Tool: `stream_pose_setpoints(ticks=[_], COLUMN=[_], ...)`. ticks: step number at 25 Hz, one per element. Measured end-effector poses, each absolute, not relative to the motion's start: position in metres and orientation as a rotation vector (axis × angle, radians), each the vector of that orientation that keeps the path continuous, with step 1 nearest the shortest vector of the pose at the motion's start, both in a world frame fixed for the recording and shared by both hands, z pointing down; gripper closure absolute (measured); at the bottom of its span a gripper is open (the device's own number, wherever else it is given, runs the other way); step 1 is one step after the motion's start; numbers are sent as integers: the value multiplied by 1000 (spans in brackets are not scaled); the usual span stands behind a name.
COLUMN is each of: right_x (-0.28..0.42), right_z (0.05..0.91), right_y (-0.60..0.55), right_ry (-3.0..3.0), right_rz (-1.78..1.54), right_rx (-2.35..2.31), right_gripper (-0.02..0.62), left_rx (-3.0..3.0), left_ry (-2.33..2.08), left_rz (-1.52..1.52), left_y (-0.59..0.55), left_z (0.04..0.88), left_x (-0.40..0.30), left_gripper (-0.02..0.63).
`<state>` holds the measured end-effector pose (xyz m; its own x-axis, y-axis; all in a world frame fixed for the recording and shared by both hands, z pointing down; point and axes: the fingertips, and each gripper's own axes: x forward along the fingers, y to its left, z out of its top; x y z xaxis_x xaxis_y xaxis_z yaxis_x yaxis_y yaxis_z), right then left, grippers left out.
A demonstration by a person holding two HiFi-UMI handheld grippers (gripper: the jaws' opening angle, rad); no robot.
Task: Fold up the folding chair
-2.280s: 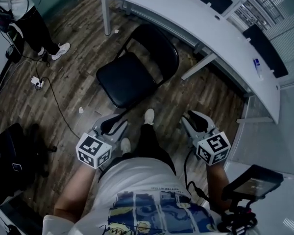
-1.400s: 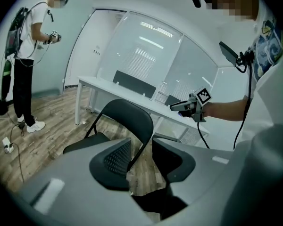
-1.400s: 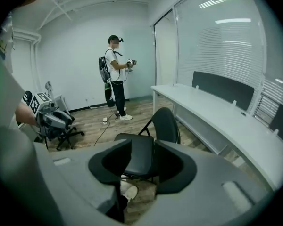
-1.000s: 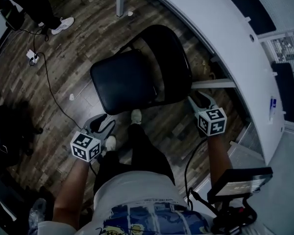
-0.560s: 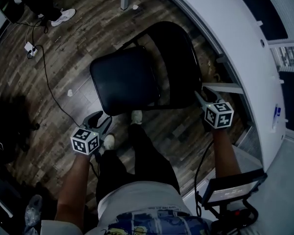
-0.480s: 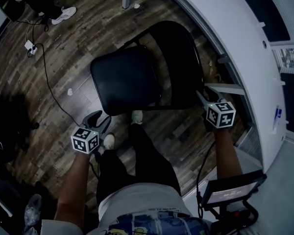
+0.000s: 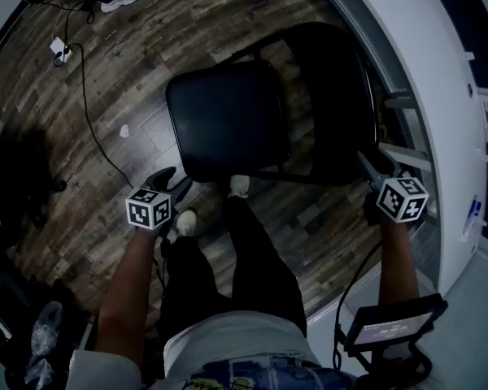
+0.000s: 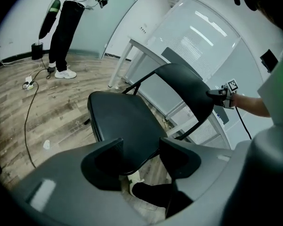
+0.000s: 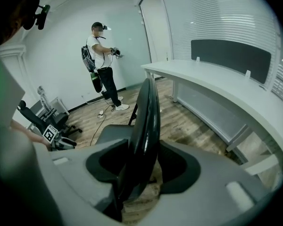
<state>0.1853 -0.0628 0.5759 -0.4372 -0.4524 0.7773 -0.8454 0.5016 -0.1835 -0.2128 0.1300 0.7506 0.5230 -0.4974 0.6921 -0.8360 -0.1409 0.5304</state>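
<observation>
The black folding chair stands unfolded on the wood floor, its seat (image 7: 228, 116) towards me and its backrest (image 7: 333, 88) towards the desk. My left gripper (image 7: 169, 181) is low at the seat's front left corner. In the left gripper view its jaws (image 8: 141, 155) are opening, and the seat's front edge (image 8: 127, 126) lies between them without being pressed. My right gripper (image 7: 368, 162) is at the backrest's right edge. In the right gripper view the backrest (image 9: 146, 112) stands edge-on between the opening jaws (image 9: 148, 161), with a gap on the right side.
A curved white desk (image 7: 439, 96) runs close behind the chair, its leg (image 7: 398, 153) beside my right gripper. My shoes (image 7: 238, 187) stand under the seat's front. A cable (image 7: 89, 96) trails across the floor at left. Another person (image 9: 101, 65) stands further off.
Both grippers have come in to the chair. The left one sank to the seat's front edge; the right one reached the backrest's edge and took it between its jaws.
</observation>
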Motion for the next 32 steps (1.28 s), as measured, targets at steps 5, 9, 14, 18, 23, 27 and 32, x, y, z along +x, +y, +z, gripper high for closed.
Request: stream_pose_setpoints(ticks=[5, 9, 14, 18, 23, 27, 32], right_x=[182, 179, 172, 169, 161, 157, 155], right_z=[576, 579, 582, 583, 585, 592, 591], right_y=[-65, -67, -66, -64, -65, -63, -64], right_ry=[-2092, -2105, -2117, -2128, -2142, -2154, -2173], right_rz=[756, 763, 771, 768, 754, 762, 757], right_rx=[1068, 1072, 1077, 1087, 1080, 1072, 1080], right_gripper=[408, 408, 408, 408, 408, 408, 408], left_rx=[1717, 1660, 1589, 1534, 1476, 1479, 1469], left_ry=[-1118, -1112, -1090, -1083, -1052, -1001, -859], left_rz=[394, 348, 266, 177, 38, -31, -214], left_y=[128, 128, 127, 125, 123, 116, 107], left_z=[790, 820, 860, 891, 918, 934, 940], left_x=[-225, -229, -234, -238, -239, -232, -220], left_gripper=[334, 304, 266, 245, 213, 212, 202])
